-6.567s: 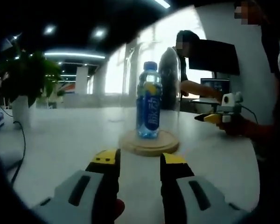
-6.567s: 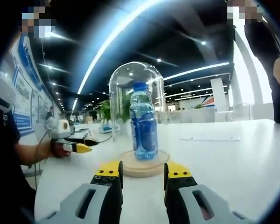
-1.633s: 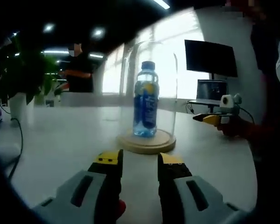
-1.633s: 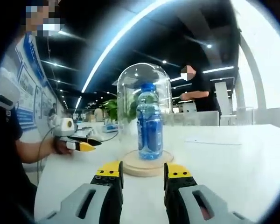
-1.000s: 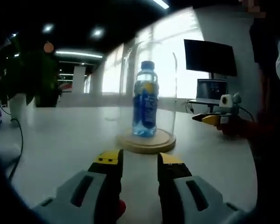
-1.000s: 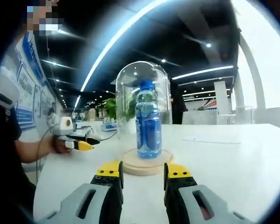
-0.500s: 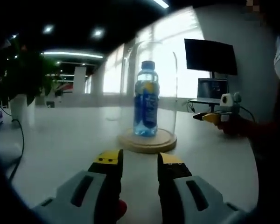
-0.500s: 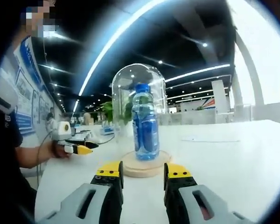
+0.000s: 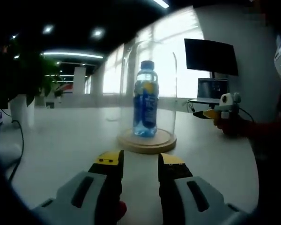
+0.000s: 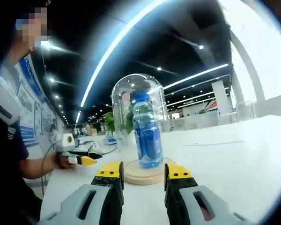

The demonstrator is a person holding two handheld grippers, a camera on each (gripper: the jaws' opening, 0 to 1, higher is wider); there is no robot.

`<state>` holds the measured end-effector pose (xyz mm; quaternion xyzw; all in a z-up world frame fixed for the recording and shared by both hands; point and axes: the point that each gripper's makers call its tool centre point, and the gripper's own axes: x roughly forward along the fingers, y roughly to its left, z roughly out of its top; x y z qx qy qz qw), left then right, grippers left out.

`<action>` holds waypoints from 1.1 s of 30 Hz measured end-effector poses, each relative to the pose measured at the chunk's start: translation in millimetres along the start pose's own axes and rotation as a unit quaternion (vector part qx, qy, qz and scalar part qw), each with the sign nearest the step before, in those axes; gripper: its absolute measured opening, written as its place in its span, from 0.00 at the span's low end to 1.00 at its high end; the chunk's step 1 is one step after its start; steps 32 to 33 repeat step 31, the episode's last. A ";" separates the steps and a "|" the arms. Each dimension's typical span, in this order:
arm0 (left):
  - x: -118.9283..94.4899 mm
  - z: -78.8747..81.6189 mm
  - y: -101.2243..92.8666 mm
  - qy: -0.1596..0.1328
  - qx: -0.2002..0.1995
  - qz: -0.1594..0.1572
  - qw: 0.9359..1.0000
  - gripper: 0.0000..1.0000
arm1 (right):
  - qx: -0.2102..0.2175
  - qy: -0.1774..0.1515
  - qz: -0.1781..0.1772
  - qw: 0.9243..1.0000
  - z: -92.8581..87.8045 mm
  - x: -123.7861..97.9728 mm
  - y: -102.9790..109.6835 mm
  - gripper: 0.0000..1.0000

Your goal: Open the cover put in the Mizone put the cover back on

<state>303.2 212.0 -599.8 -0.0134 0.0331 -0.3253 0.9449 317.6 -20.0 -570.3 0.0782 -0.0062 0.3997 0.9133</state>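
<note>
A blue Mizone bottle (image 9: 146,101) stands upright on a round wooden base (image 9: 146,142) under a clear glass dome cover (image 9: 168,84) that rests on the base. My left gripper (image 9: 139,161) is a short way in front of the base, open and holding nothing. A hand holds my right gripper (image 9: 210,113) above the table to the right of the dome. From the other side, the bottle (image 10: 146,136), the dome (image 10: 122,117) and the base (image 10: 133,177) sit just beyond my open, empty right gripper (image 10: 143,171). The left gripper (image 10: 82,158) is held low at the left.
The white table (image 9: 61,140) stretches wide around the base. A potted plant (image 9: 23,79) and a cable (image 9: 18,150) are at the far left. A monitor (image 9: 210,56) stands behind at the right. The person's arm (image 10: 33,166) reaches in from the left.
The dome, bottle and base have stayed put. The right gripper has risen slightly and its view has tilted. A person walking in the background has gone.
</note>
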 end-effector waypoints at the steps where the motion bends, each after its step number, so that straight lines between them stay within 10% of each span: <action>1: 0.4 -0.4 0.5 0.002 -0.003 0.000 1.000 0.20 | 0.000 0.001 0.000 1.000 -0.6 0.0 0.2 0.26; 33: -0.1 0.6 3.9 -0.003 0.007 0.014 1.000 0.21 | -0.030 0.023 0.010 0.999 -7.4 2.8 15.2 0.26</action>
